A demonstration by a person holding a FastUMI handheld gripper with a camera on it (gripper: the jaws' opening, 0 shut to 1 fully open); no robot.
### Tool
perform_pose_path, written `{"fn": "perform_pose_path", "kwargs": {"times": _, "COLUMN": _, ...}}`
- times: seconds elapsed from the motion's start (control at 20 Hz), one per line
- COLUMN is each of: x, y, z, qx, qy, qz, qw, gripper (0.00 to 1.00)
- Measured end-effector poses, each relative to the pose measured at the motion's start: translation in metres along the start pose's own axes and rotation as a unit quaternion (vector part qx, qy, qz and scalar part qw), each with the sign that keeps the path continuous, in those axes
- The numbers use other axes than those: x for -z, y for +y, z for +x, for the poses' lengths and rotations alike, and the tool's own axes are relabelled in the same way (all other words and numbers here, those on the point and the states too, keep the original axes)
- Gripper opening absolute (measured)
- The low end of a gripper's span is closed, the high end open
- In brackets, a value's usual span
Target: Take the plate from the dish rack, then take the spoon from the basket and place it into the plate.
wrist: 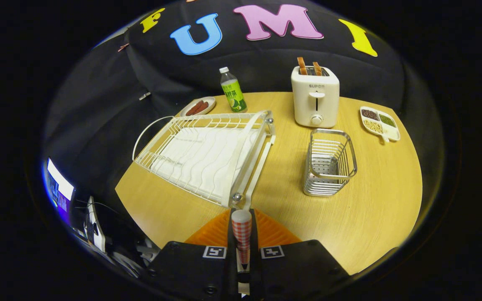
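Note:
My gripper (241, 221) is shut on the spoon (242, 234), whose red-and-white checked handle stands between the two fingers with its rounded white end pointing forward. Under the fingers and spoon lies the orange ribbed plate (274, 234) on the wooden table, close to the near corner of the white dish rack (207, 154). The rack holds no dishes. Beyond the fingers to the right stands the metal wire basket (329, 167), with nothing in it. The spoon's lower end is hidden between the fingers.
At the back of the table (370, 209) stand a white toaster (315, 98) with two slices, a green-labelled bottle (232, 92), a small dish of sausages (198, 107) and a divided snack tray (379, 122). A lit screen (59, 186) sits off the table's left.

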State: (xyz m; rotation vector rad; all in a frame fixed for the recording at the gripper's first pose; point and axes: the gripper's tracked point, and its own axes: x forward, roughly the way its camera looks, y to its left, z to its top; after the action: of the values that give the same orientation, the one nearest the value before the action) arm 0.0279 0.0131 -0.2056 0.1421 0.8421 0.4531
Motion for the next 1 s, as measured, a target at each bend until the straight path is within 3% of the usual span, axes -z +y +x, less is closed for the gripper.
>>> {"fn": "perform_pose_path", "kwargs": {"times": 0.55, "x": 0.018, "y": -0.008, "z": 0.014, "qx": 0.020, "qy": 0.018, "qz": 0.004, "qw": 1.000, "gripper": 0.19}}
{"fn": "perform_pose_path", "kwargs": {"times": 0.75, "x": 0.002, "y": -0.010, "z": 0.002, "qx": 0.030, "qy": -0.019, "qz": 0.013, "qw": 0.999, "gripper": 0.85}}
{"fn": "perform_pose_path", "kwargs": {"times": 0.85, "x": -0.008, "y": -0.015, "z": -0.007, "qx": 0.042, "qy": -0.039, "qz": 0.017, "qw": 0.998, "gripper": 0.98}}
{"fn": "perform_pose_path", "kwargs": {"times": 1.0, "x": -0.029, "y": -0.017, "z": -0.030, "qx": 0.066, "qy": -0.079, "qz": 0.021, "qw": 0.994, "gripper": 0.99}}
